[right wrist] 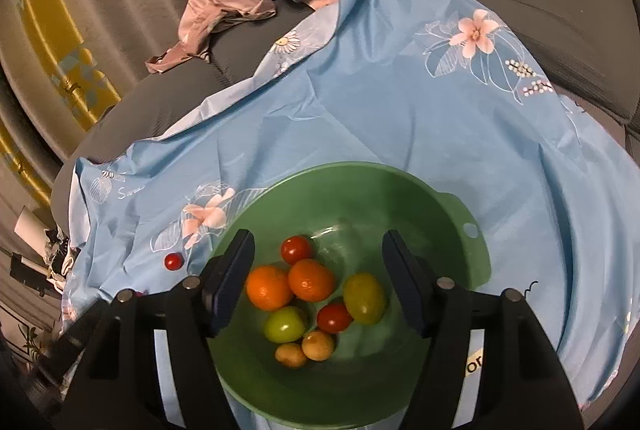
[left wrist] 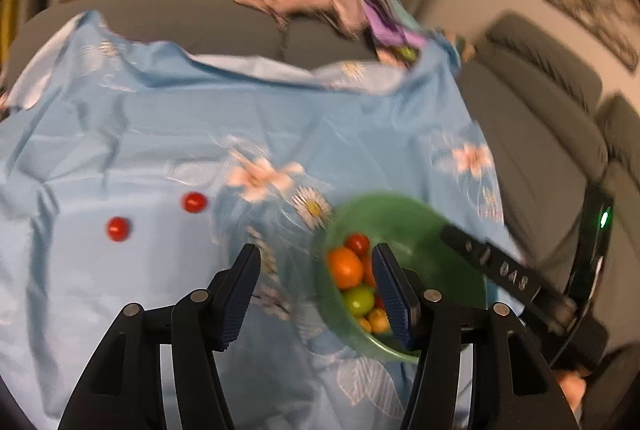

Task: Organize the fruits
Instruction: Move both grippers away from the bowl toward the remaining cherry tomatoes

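A green bowl (right wrist: pixel 440 214) sits on a blue flowered cloth and holds several fruits: two oranges (right wrist: pixel 269 287), red tomatoes (right wrist: pixel 296 249), green and yellow ones. My right gripper (right wrist: pixel 320 278) is open and empty, hovering over the bowl. In the left wrist view the bowl (left wrist: pixel 400 218) lies at the lower right, and my left gripper (left wrist: pixel 316 290) is open and empty beside its left rim. Two red tomatoes (left wrist: pixel 194 202) (left wrist: pixel 118 229) lie loose on the cloth to the left. One loose tomato (right wrist: pixel 174 261) shows left of the bowl in the right wrist view.
The cloth (left wrist: pixel 200 118) covers a grey sofa (left wrist: pixel 532 118). A pile of clothes (right wrist: pixel 224 10) lies at the back. The right gripper's body (left wrist: pixel 504 270) reaches in from the right. Curtains hang behind.
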Available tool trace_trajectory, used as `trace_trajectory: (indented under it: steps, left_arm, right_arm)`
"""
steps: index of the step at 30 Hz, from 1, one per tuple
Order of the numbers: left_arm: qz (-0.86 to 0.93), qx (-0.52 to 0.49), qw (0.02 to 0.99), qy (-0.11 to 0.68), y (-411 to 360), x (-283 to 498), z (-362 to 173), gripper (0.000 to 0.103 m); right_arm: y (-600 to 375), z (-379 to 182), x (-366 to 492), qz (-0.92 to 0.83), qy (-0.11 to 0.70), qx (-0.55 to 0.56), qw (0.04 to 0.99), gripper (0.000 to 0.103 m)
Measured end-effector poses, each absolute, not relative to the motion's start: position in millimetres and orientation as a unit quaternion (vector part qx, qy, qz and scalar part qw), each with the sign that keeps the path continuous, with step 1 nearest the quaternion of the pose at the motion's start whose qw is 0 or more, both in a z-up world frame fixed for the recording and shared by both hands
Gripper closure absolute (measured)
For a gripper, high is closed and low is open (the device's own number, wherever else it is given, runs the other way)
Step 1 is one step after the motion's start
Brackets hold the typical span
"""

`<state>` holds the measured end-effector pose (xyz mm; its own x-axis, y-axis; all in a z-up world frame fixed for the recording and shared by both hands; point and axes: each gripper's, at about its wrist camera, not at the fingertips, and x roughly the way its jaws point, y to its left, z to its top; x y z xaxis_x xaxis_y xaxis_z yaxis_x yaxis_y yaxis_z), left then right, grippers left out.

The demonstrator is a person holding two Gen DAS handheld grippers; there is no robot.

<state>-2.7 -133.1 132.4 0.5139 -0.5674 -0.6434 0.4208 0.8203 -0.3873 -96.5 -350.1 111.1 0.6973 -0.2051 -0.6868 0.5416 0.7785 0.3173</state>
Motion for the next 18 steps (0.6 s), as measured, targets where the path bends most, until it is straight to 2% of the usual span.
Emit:
trace_trajectory:
  steps: [5, 18]
  left_arm:
    - [-0.225, -0.112, 0.891, 0.379, -88, 11, 136, 0.045]
    - [-0.109, -0.157, 0.904, 0.383, 4, 53, 108, 0.045]
  right_arm:
    - [-340, 115, -92, -0.206, 0.324, 0.246, 0.890, 0.032]
    - [-278, 119, -60, -0.130, 0.340, 0.183, 0.913, 0.032]
